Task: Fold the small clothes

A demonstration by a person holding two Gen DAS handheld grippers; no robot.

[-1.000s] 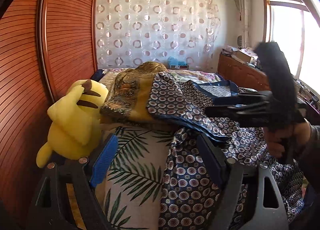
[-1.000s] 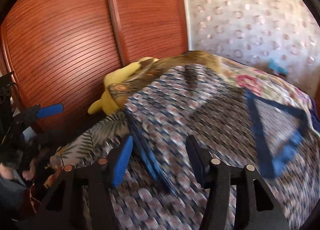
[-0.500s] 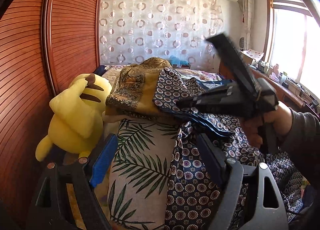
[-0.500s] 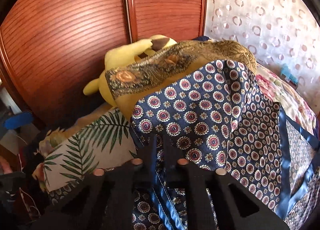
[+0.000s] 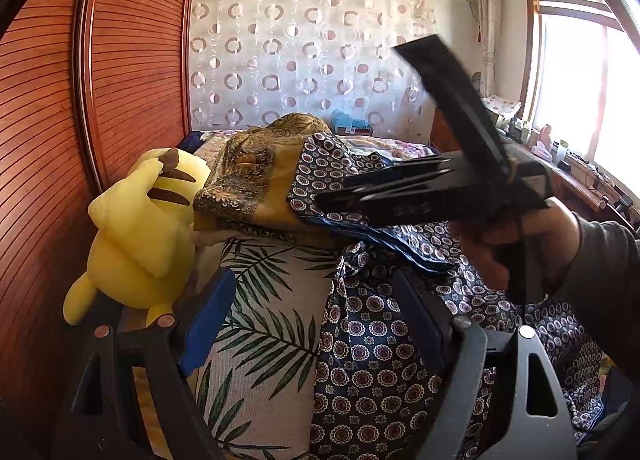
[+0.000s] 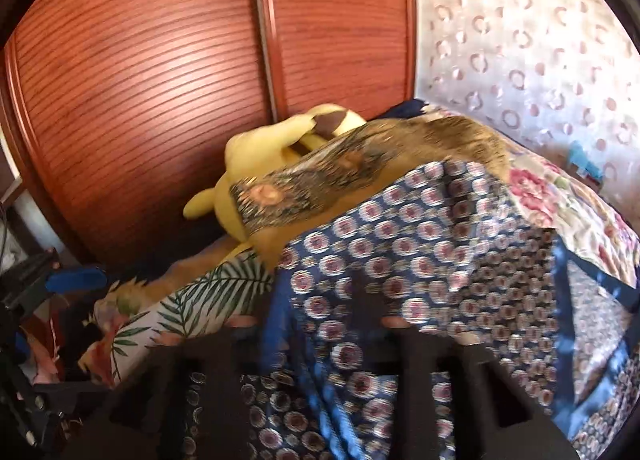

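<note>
the navy scarf (image 5: 372, 344) lies over the leaf cushion (image 5: 260, 324), its upper part folded back into a flap beside the gold scarf (image 5: 256, 187). half a second ago the right gripper (image 5: 340, 197) was pinched on the flap's blue edge; now its fingers are spreading and the right wrist view is smeared with motion, so the edge looks just let go or about to be. a second ago those fingers stood wide apart above the cloth, so one grab and carry has run its course, and by my reading this fold is laid. the left gripper (image 5: 316, 324) keeps its place, jaws spread wide, one either side of the scarf's hanging edge, gripping nothing.

hard to make out: whether the right fingers touch cloth at all, since blur hides their tips. the scarf's lower part runs off frame. the plush (image 5: 136, 236) is half covered by the gold scarf.
</note>
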